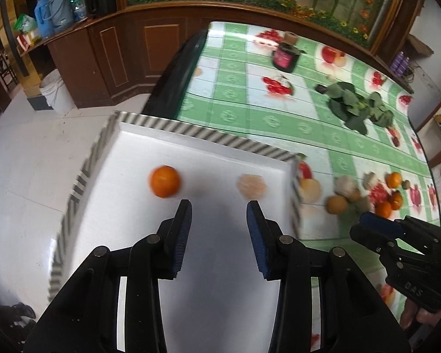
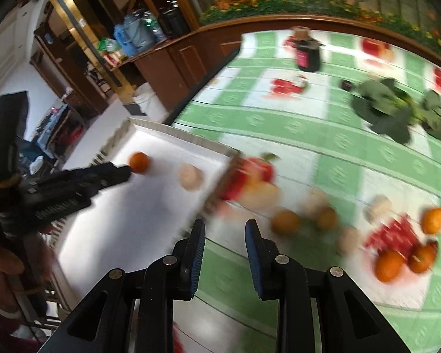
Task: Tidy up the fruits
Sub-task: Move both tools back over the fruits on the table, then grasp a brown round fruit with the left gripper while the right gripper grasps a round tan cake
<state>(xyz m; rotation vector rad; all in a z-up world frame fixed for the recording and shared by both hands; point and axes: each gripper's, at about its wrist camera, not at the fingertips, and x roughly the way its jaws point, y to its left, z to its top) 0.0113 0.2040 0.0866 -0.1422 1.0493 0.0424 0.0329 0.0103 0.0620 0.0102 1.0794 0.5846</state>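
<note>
Both grippers empty, jaws apart: left gripper (image 1: 219, 206) over tray (image 1: 138, 123) holding orange (image 1: 164, 181); right gripper (image 2: 225, 226) over table. Next, probably grab loose oranges (image 2: 285, 222) beside tray.

The left gripper (image 1: 219, 206) hangs with jaws apart and empty over a white tray (image 1: 138, 223) with a striped rim. An orange (image 1: 164, 181) and a pale round fruit (image 1: 252, 186) lie apart on it. More oranges (image 1: 336, 204) sit on the green checked tablecloth (image 1: 279, 123) beyond the right gripper (image 1: 367, 223).

Open tray floor (image 1: 208, 158) between orange (image 1: 165, 181) and pale fruit (image 1: 251, 186), striped rim (image 1: 220, 139) bordering
</note>
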